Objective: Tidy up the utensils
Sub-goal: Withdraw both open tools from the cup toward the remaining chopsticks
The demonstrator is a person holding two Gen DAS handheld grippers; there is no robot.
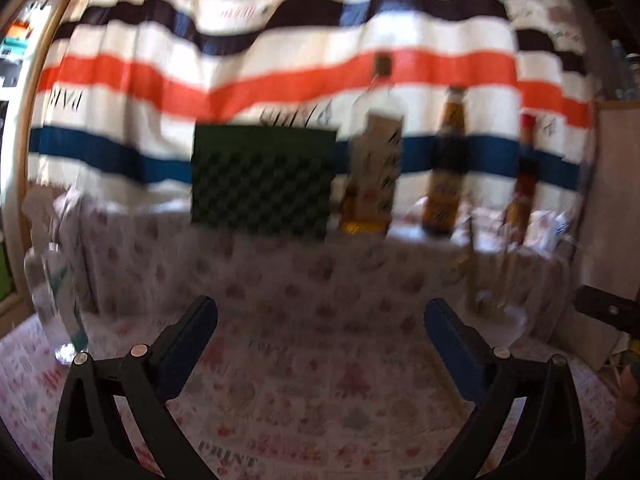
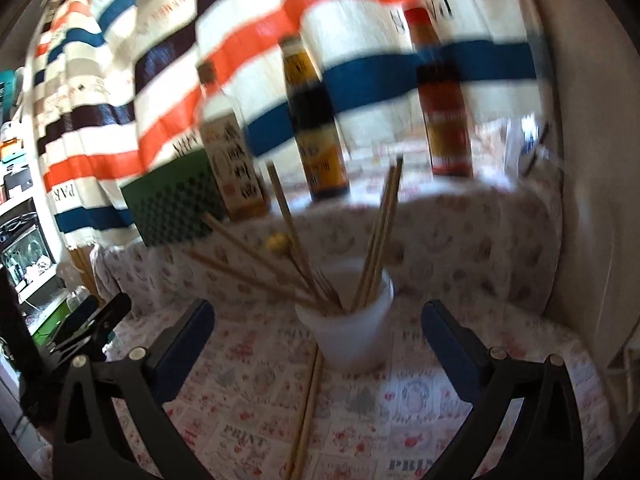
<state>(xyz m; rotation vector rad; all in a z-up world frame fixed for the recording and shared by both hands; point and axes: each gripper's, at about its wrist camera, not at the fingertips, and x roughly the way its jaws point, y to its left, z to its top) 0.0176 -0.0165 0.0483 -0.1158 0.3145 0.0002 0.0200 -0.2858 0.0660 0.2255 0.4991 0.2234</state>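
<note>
In the right wrist view a white plastic cup (image 2: 352,332) stands on the printed tablecloth and holds several wooden chopsticks (image 2: 380,240) leaning left and right. One pair of chopsticks (image 2: 306,416) lies flat on the cloth just in front of the cup. My right gripper (image 2: 318,320) is open and empty, its jaws to either side of the cup and a little nearer. My left gripper (image 1: 320,316) is open and empty over bare cloth. The cup shows blurred at the right in the left wrist view (image 1: 504,312).
Three sauce bottles (image 2: 316,128) stand along the back by a striped curtain. A green dimpled box (image 1: 264,180) stands at the back. A clear water bottle (image 1: 60,280) stands at the left. A beige wall (image 2: 592,200) closes the right side. The left gripper's body (image 2: 88,324) shows at the left.
</note>
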